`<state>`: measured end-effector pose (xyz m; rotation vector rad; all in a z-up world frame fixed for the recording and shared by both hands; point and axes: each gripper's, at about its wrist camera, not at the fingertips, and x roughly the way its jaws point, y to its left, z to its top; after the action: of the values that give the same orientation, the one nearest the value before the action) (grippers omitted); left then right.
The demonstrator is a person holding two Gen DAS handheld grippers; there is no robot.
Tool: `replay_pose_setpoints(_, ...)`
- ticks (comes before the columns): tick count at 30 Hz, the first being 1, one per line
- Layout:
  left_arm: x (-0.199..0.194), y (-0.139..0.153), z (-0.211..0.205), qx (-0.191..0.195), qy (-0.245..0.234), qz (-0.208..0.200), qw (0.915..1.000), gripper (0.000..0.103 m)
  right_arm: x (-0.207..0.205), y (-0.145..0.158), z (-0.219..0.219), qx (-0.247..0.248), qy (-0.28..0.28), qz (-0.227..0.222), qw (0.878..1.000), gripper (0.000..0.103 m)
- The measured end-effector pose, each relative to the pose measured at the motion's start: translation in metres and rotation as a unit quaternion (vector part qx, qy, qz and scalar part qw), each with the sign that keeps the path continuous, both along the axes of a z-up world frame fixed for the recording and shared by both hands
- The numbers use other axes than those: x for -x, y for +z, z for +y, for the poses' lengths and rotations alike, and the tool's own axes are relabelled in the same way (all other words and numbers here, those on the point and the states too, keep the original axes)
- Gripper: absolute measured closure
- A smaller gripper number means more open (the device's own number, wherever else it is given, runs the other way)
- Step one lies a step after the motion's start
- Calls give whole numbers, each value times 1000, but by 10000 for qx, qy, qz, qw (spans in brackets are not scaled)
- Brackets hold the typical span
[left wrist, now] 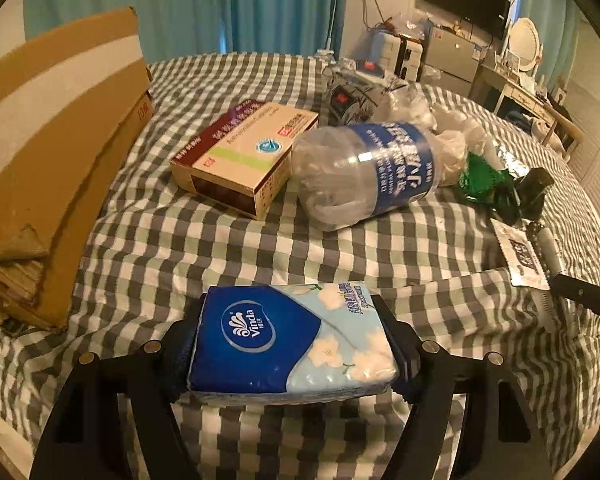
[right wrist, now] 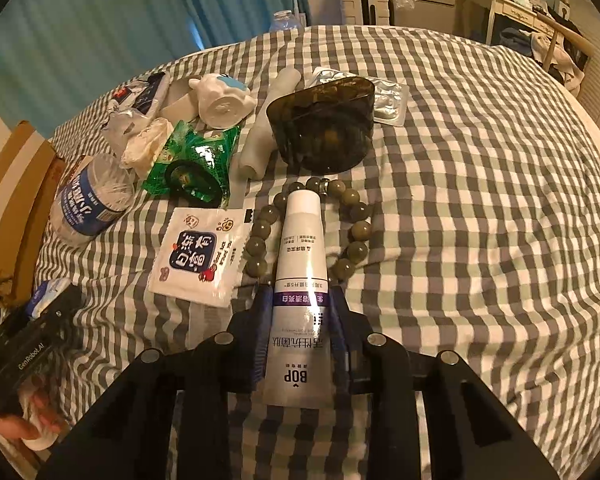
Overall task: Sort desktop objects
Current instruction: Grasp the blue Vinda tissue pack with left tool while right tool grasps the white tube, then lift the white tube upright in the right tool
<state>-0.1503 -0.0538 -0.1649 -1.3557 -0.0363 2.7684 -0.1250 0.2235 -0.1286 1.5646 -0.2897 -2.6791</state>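
Blue-and-white, the tissue pack (left wrist: 292, 340) sits crosswise between the jaws of the left gripper (left wrist: 292, 344) — both pads press its short ends, clamped, just above the checked bedspread (left wrist: 228, 248). Its wrapper bears a round logo and pale flowers. White and grey, the toothpaste tube (right wrist: 300, 300) lies lengthwise between the jaws of the right gripper (right wrist: 300, 336), which are closed on its lower body; its cap end points away, across a ring of green beads (right wrist: 304, 232) on the bed.
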Motion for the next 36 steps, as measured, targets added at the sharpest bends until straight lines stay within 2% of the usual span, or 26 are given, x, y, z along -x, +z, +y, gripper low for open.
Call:
replay_pose_setpoints(11,-34,32,3,-41,-70,190,9998,27,-29,38,6,25,153,149,9998,79)
replay_pose_setpoints(13,-41,41,5,-6,-86,254,9996,27,-34,45,2,17,208,213,9996,88)
replay_pose_setpoints(15,-46,49,7,32,-124,314,9994,27,-38,48,-3,-87,276,212,9994,90)
replay_pose_setpoints(22,-74,81,17,211,-227,587,9978,27,-41,41,-14,-13,425,-51,9991,91)
replay_pose_setpoints(27,-88,97,12,113,-98,755,9970,27,-49,46,-21,-79,580,-70,9983,91)
replay_pose_setpoints(33,-89,100,12,76,-33,771,9970,27,-60,37,-21,-142,601,-282,9977,91)
replay_pose_setpoints(36,-87,97,12,71,-20,729,9973,27,-61,28,-15,-20,469,-427,9980,91)
